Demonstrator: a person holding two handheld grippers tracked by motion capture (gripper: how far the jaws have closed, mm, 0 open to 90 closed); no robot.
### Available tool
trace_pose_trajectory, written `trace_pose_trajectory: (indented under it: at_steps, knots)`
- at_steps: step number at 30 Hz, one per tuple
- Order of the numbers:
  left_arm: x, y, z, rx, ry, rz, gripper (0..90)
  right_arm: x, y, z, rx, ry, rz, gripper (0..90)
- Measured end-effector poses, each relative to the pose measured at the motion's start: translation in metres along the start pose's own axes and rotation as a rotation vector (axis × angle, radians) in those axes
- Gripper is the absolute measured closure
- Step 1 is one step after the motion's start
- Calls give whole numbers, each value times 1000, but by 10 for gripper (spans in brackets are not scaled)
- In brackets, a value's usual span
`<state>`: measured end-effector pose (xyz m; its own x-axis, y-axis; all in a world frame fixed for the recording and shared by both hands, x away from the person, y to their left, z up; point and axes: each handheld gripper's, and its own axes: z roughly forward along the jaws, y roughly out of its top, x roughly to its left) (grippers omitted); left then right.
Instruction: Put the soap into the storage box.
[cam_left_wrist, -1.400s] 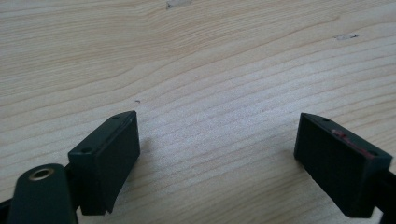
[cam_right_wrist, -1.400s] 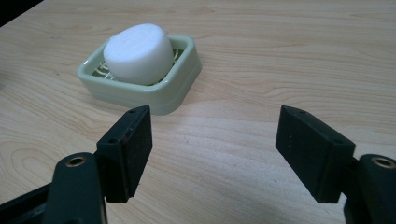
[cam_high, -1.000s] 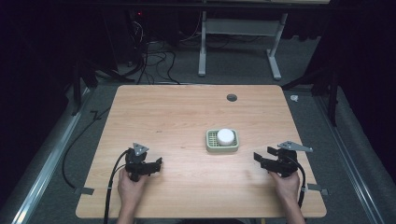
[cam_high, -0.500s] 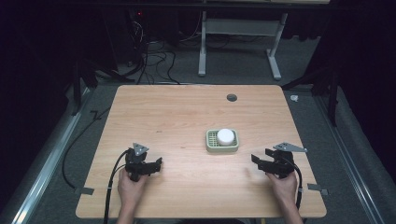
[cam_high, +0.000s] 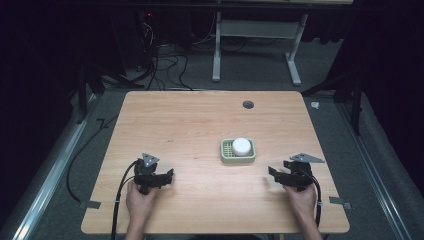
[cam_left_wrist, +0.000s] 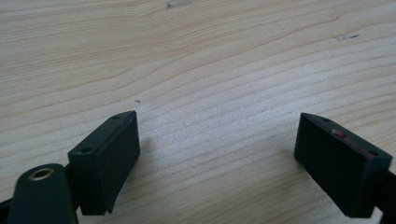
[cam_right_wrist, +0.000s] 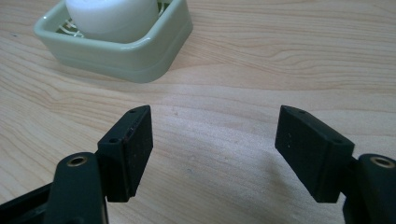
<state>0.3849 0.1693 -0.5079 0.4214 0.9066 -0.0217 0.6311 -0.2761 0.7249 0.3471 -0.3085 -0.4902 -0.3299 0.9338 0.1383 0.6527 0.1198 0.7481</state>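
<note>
A pale green dish (cam_high: 226, 156) sits right of the table's middle and holds a white round object (cam_high: 241, 146). My left gripper (cam_high: 169, 175) rests low over the wood near the front left, held by a hand; its jaws stand open over bare wood (cam_left_wrist: 218, 119). At the front right my right gripper (cam_high: 271, 172) is also open and empty, its jaws pointing left toward the dish. In the right gripper view the green dish (cam_right_wrist: 140, 60) lies just ahead at upper left with the white object (cam_right_wrist: 112, 14) inside, apart from the open gripper (cam_right_wrist: 215, 112).
The wooden table (cam_high: 190, 125) has a dark round hole (cam_high: 248, 104) near its far edge. Cables (cam_high: 165, 60) and a white desk frame (cam_high: 255, 35) lie on the floor behind. A black cable (cam_high: 120, 200) trails from the left gripper over the front edge.
My right gripper has drifted slightly left and toward the table's front edge. The left gripper and the dish have stayed put.
</note>
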Motion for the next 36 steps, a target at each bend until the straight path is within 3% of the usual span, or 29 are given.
trace_pose_trajectory:
  at_steps: [21, 27, 29, 36]
  knots:
    - [0, 0, 0, -2, 0, 0, 148, 5, -3, 14, 37, -51, -32, 283]
    - [0, 0, 0, 0, 0, 0, 148, 9, -3, 16, 43, -81, -67, 276]
    - [0, 0, 0, -2, 1, -1, 148, 13, -3, 18, 53, -111, -106, 269]
    - [0, 0, 0, -2, 0, 0, 148, 13, -3, 18, 53, -109, -103, 268]
